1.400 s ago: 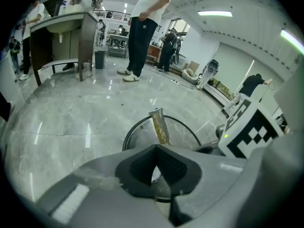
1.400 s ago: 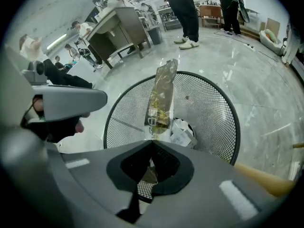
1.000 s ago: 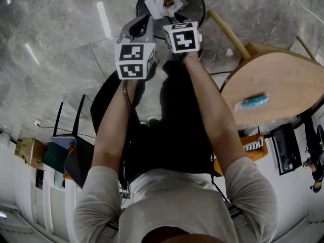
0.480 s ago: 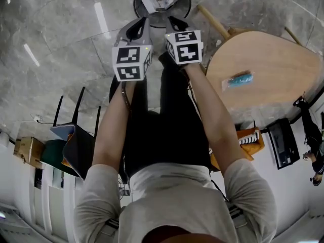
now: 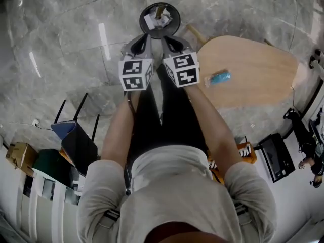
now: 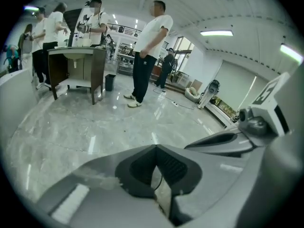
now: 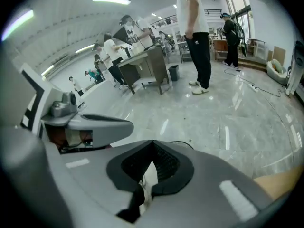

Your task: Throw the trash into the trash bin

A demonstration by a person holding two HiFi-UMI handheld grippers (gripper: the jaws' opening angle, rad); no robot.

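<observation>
Grey marble floor (image 5: pixel 61 44), trash bin (image 5: pixel 173 30) w/ paper trash (image 5: pixel 153 19), L tool (image 6: pixel 156 148) pressed together, R tool (image 7: pixel 152 144) just closed, both empty

Glossy grey marble floor (image 5: pixel 61 44), round black trash bin (image 5: pixel 172 30) standing on it with crumpled paper (image 5: pixel 151 20) inside, pale wooden table (image 5: pixel 258 85) near the bin, small blue packet (image 5: pixel 219 77) lying on the table

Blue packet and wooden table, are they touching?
Touching. The head view shows the blue packet lying flat on the table, with no gap between them.
</observation>
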